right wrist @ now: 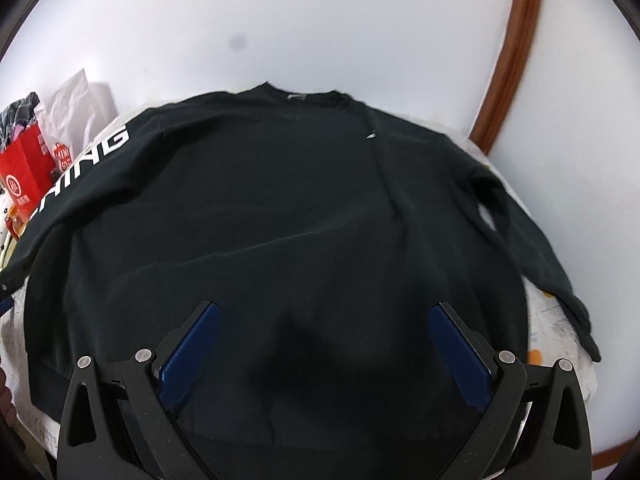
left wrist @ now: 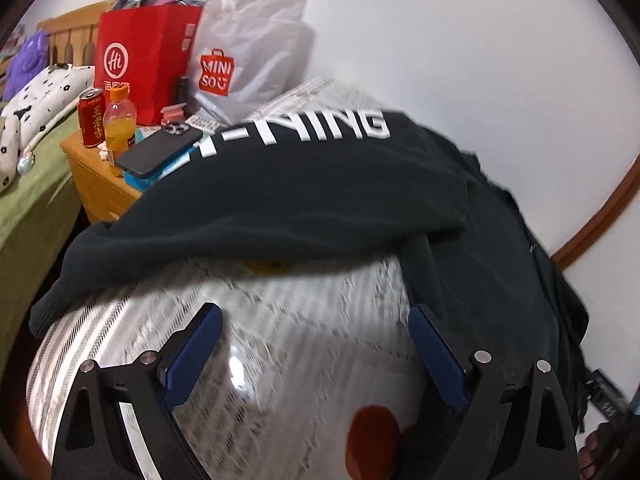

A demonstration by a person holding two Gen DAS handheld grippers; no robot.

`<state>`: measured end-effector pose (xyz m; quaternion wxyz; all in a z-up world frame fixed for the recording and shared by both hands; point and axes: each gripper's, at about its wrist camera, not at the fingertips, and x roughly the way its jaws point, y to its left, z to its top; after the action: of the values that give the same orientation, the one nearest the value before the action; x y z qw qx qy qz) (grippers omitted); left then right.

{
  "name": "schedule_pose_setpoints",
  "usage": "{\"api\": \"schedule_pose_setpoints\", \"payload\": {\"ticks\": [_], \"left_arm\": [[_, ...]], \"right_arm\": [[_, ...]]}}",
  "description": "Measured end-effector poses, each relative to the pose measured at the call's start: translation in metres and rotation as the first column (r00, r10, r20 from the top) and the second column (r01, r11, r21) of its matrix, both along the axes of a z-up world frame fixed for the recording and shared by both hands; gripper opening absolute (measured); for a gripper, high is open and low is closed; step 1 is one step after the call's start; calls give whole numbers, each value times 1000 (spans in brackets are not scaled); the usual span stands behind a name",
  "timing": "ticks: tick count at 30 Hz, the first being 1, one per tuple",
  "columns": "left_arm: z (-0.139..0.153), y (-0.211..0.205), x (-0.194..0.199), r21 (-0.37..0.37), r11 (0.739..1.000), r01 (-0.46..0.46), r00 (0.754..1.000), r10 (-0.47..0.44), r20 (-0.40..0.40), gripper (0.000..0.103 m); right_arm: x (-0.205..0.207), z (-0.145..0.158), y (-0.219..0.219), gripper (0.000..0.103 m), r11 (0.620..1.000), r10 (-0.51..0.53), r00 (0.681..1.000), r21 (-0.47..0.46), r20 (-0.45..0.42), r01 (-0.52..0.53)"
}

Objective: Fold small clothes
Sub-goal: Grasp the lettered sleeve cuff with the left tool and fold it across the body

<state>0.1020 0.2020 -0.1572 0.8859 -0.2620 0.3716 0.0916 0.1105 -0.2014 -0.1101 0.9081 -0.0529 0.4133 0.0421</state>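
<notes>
Sweatshirt (right wrist: 280, 208) lies spread flat on the desk (left wrist: 280, 340), ready for folding (sleeves out); left claw (left wrist: 316, 344) and right claw (right wrist: 324, 344) hover wide, empty.

White wall (right wrist: 280, 20), brown trim (right wrist: 516, 52), wooden nightstand (left wrist: 92, 176), green-sheeted bed (left wrist: 28, 208)

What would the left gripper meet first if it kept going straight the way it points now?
Probably the sweatshirt sleeve lying across its path; the left gripper is open over the tablecloth before it, though depth is hard to judge.
</notes>
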Motion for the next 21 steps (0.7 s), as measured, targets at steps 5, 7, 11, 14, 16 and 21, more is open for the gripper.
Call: {"api": "schedule_pose_setpoints", "payload": {"ticks": [5, 7, 11, 14, 16, 21], "left_arm": [[0, 18, 14, -71, 997, -37, 999, 39, 38, 85], [-1, 24, 20, -96, 993, -62, 997, 66, 33, 74], [-6, 38, 35, -110, 985, -131, 991, 133, 6, 41], [-5, 46, 45, -82, 979, -188, 982, 187, -22, 11], [7, 46, 51, -43, 981, -189, 982, 188, -12, 9], [63, 25, 76, 127, 982, -144, 988, 136, 69, 7]], "right_arm": [[16, -11, 11, 102, 999, 30, 999, -11, -31, -30], [19, -12, 12, 102, 999, 32, 999, -31, -29, -33], [26, -9, 8, 102, 998, 21, 1000, -58, -14, -22], [33, -4, -2, 102, 998, 6, 1000, -60, -4, -7], [38, -1, -12, 102, 998, -4, 1000, -66, 10, 4], [49, 7, -37, 102, 994, -5, 999, -112, 50, 10]]}}
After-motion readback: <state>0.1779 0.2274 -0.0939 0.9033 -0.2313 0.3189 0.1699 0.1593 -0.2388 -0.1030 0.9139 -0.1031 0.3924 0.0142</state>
